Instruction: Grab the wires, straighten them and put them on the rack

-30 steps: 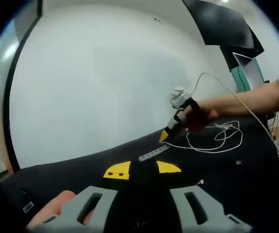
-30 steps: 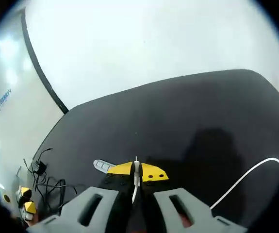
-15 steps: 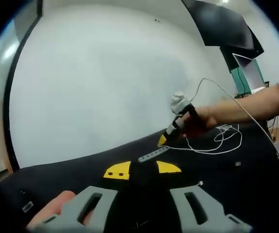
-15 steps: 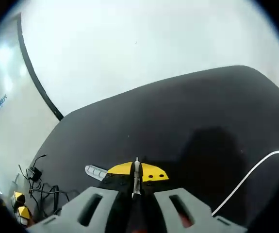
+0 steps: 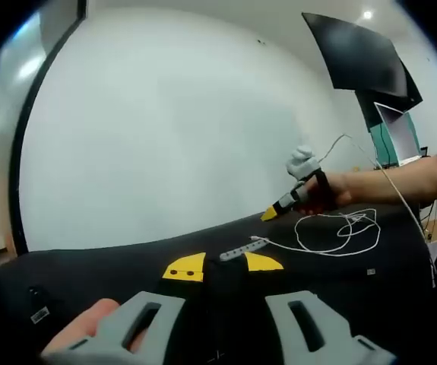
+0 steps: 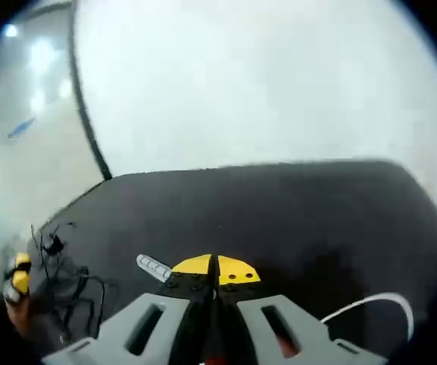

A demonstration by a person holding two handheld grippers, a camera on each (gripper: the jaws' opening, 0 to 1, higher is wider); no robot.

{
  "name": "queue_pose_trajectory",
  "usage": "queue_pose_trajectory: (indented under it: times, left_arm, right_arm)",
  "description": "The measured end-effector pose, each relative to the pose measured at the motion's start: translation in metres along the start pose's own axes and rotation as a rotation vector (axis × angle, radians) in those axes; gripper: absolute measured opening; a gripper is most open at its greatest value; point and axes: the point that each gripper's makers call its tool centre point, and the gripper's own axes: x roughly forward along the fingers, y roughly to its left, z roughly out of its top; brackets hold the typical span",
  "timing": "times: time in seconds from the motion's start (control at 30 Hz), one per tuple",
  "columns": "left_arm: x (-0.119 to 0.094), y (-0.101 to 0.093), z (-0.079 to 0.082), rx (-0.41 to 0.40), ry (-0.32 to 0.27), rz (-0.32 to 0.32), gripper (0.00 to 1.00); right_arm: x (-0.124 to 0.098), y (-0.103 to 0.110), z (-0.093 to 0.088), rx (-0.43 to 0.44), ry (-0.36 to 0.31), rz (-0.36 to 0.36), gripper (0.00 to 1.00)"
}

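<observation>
- Between the yellow tips of the right gripper (image 6: 216, 275), at six o'clock in the right gripper view, the jaws are pressed together on the white wire (image 6: 374, 304); a thin pale line shows in the seam, and the wire curves away at about four o'clock over the black table (image 6: 279, 213).
- At nine o'clock of those tips lies a small grey ribbed piece (image 6: 154, 267), perhaps a plug; what it belongs to cannot be told.
- Further out, near eight o'clock, a tangle of black cables (image 6: 66, 281) rests on the table edge.
- At six o'clock in the left gripper view, the left gripper (image 5: 223, 266) has its yellow tips apart with nothing between them.
- Beyond it, toward two o'clock, the same white wire lies in loose loops, then rises past the person's hand.
- Handling, as a judgement: the wire looks light, thin and limp, so it should sag and spring back into coils; a hold near one end, with the other gripper sliding along, seems wise.
- Writing: a blue mark on the glass wall (image 6: 20, 129) is too blurred to read.
</observation>
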Motion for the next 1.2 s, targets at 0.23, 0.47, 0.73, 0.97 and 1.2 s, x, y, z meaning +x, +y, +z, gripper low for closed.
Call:
queue_pose_trajectory:
  times: [0.23, 0.47, 0.73, 0.97, 1.2]
  left_arm:
    - [0.002, 0.001, -0.004, 0.013, 0.016, 0.003, 0.14]
    - [0.001, 0.000, -0.004, 0.007, 0.013, -0.002, 0.14]
    - [0.001, -0.001, -0.004, 0.016, 0.016, -0.005, 0.14]
    - [0.001, -0.002, -0.006, 0.042, 0.029, -0.001, 0.14]
    - [0.002, -0.002, -0.008, 0.056, 0.041, 0.002, 0.14]
  right_arm:
    - [0.016, 0.020, -0.026, -0.198, 0.070, 0.006, 0.00]
    - [0.022, 0.011, -0.038, -0.139, 0.094, -0.010, 0.00]
    - [0.026, 0.007, -0.040, -0.103, 0.119, -0.005, 0.00]
    - [0.027, 0.005, -0.043, -0.054, 0.196, 0.029, 0.00]
    - [0.028, 0.007, -0.045, -0.096, 0.240, 0.047, 0.00]
